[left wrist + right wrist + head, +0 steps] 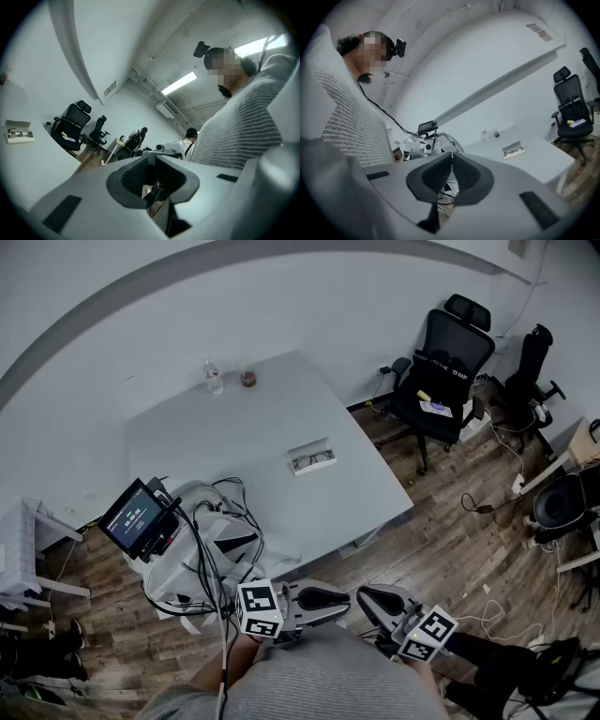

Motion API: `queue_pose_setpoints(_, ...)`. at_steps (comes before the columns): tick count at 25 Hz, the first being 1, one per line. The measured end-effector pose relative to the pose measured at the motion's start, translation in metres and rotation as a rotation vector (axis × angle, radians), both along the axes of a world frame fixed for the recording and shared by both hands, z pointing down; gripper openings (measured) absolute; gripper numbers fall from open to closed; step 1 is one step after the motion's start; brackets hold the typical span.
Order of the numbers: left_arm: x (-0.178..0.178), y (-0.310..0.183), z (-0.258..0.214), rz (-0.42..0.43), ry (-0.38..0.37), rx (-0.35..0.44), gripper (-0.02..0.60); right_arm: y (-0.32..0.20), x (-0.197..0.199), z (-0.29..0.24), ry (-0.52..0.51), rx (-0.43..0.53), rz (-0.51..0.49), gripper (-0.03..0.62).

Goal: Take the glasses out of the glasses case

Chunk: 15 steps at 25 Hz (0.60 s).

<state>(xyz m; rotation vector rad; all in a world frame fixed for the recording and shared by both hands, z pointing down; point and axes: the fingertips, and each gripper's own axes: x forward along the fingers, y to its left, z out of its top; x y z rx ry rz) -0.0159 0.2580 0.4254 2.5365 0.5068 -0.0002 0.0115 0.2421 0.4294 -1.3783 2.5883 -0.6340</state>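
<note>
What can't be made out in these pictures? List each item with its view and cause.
1. Glasses in the open grey rectangular glasses case, head view: too small to tell whether the arms are folded.
2. Small clear plastic bottle and small brown jar, head view: too small to tell contents.
3. Lit screen of the black monitor, head view: text too small to read.

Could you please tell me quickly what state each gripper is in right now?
Left gripper: closed, jaw tips together, holding nothing.
Right gripper: closed, jaw tips together, holding nothing.
</note>
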Motion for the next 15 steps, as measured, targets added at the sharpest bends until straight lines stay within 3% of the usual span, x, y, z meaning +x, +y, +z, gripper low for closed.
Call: queue_pose_setpoints(15,-0.0003,-0.0010,-0.0011,0.003,0.002,-0.009,0.058,-0.0028,-0.0008,-0.0045,0.007,0.030,0.003,0.018)
